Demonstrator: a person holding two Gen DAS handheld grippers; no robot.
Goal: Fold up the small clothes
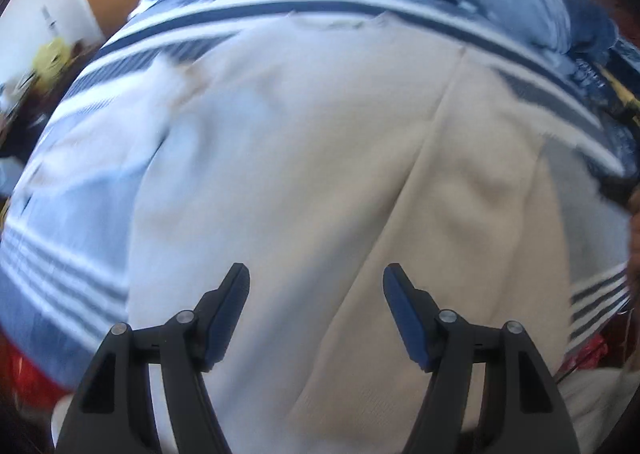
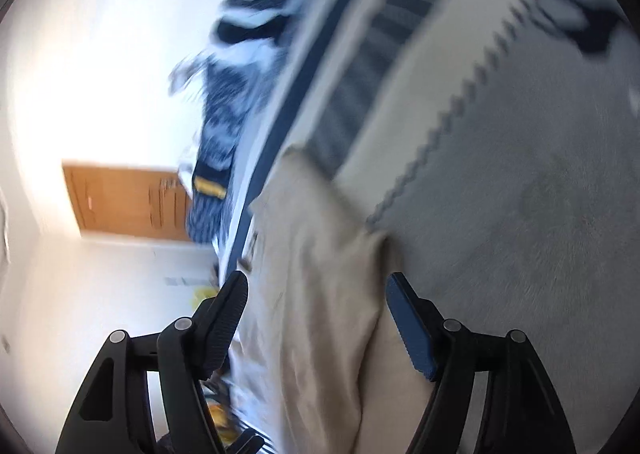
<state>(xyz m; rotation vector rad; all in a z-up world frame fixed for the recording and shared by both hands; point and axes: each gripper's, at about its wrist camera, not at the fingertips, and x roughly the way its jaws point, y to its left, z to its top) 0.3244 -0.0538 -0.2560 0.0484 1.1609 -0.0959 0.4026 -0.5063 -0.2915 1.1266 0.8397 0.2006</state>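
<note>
Jaws of the left gripper (image 1: 316,318) are seen standing wide apart with nothing clamped between them; those of the right gripper (image 2: 316,326) are likewise wide and grip nothing, though cloth passes through the gap without being pressed by either pad. No earlier state can be judged. A beige knitted garment (image 1: 320,158) is found spread ahead of and beneath the left jaws, lying on a bed cover with navy and white stripes (image 1: 72,278); a lengthwise crease is noted just ahead of the right-hand jaw. In the right wrist view the same garment runs up between the jaws, with a grey fleecy blanket edged in scalloped stitching (image 2: 520,194) beyond the right-hand jaw. The garment is judged light, soft and limp, liable to sag and bunch; hold is best taken at a hem or corner, through both layers.
</note>
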